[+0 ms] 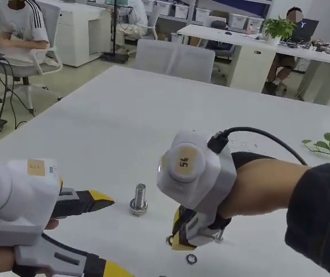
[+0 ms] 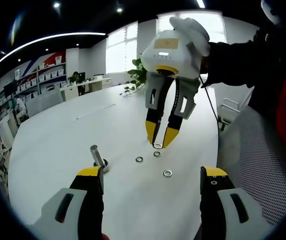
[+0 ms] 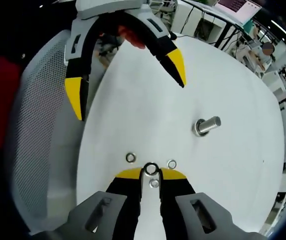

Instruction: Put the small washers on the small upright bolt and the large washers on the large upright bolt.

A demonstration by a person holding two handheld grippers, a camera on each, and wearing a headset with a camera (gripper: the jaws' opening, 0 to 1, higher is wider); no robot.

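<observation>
An upright steel bolt [image 1: 139, 198] [image 2: 97, 155] [image 3: 207, 125] stands on the white table [image 1: 113, 133] with a washer round its base. My right gripper [image 1: 176, 239] [image 2: 161, 140] [image 3: 151, 172] points down at the table, its yellow tips shut on a small washer [image 2: 157, 145] [image 3: 151, 168] that still touches the surface. Three more loose washers lie close by [image 2: 139, 159] [image 2: 157, 154] [image 2: 167, 173]. My left gripper [image 1: 112, 235] [image 2: 152, 172] [image 3: 128, 80] hovers open and holds nothing, just left of the bolt. A small metal part [image 1: 218, 235] peeks out right of the right gripper.
Grey chairs [image 1: 173, 57] stand at the table's far edge. Beyond them are desks with seated people [image 1: 18, 29]. A leafy sprig [image 1: 326, 144] lies on the table at the right. A black cable [image 1: 257, 135] runs from the right gripper.
</observation>
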